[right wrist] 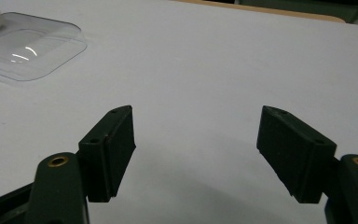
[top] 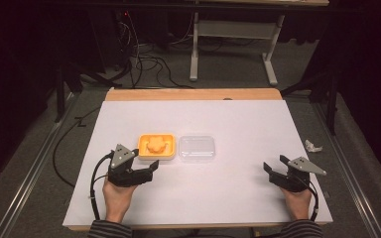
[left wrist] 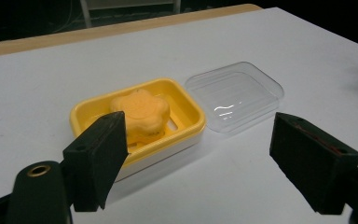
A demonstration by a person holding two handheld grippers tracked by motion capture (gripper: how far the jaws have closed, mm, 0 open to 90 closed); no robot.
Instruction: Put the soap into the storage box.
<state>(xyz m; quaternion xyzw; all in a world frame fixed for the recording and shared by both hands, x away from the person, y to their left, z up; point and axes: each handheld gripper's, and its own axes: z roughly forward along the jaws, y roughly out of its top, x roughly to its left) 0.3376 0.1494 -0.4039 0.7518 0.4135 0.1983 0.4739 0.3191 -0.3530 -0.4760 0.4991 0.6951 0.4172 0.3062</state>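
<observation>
A yellow soap dish [top: 156,157] sits left of centre on the white table top, holding an orange flower-shaped soap [top: 156,144]. A clear plastic lid [top: 197,148] lies flat against the dish's right side. My left gripper [top: 151,171] is open just in front of the dish, touching nothing. In the left gripper view the dish [left wrist: 191,100], soap [left wrist: 140,112] and lid [left wrist: 235,95] lie just beyond the open left gripper [left wrist: 199,128]. My right gripper [top: 275,164] stands open near the table's right front, with bare table between its jaws [right wrist: 196,116]. The lid [right wrist: 28,51] lies far off at upper left there.
The white table top [top: 228,198] has a wooden strip [top: 193,94] along its far edge. A crumpled scrap of paper [top: 313,146] lies on the floor to the right. Cables [top: 149,62] and another table's legs [top: 194,54] are behind.
</observation>
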